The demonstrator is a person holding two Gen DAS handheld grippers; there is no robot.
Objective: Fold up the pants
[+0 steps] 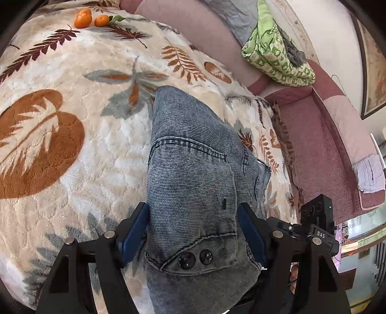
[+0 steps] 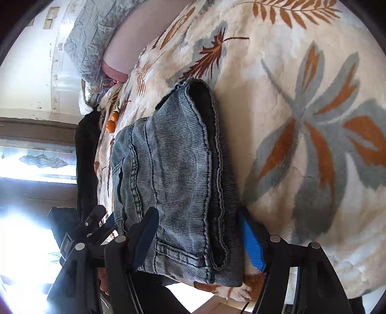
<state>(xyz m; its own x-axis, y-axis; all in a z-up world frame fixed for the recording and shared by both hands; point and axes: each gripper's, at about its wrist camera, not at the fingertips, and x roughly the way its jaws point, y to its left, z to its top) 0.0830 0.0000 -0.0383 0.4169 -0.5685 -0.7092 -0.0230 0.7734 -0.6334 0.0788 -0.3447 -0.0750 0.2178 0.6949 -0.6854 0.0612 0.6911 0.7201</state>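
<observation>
A: On the leaf-print fleece blanket (image 1: 72, 169), a pair of grey-blue denim pants (image 1: 193, 157), bunched into a thick stack, waistband end nearest the left lens.

B: And around them?

A: Left gripper (image 1: 194, 231) spread fairly wide, one blue pad (image 1: 134, 231) at each flank of the stack, both pads pressed to the cloth. Two dark buttons (image 1: 195, 258) just below, between the arms.

B: Gripping, or merely beside?

A: Hard to say through the fisheye; touching on both sides, seemingly bracing rather than pinching.

B: From the other wrist?

A: Same pants (image 2: 173, 169) seen edge-on, layers stacked, dark lining showing along the hem at the far end. Right gripper (image 2: 200, 239) likewise wide, blue pads (image 2: 253, 244) against either side of the bundle, near the blanket's (image 2: 301, 72) edge.

B: Elsewhere on the bed?

A: Two oranges (image 1: 90, 18) with a green leaf, far off at the blanket's top corner, well apart from the denim. Green patterned cloth (image 1: 277, 55) heaped on the pink couch back (image 1: 320, 135) beyond.
</observation>
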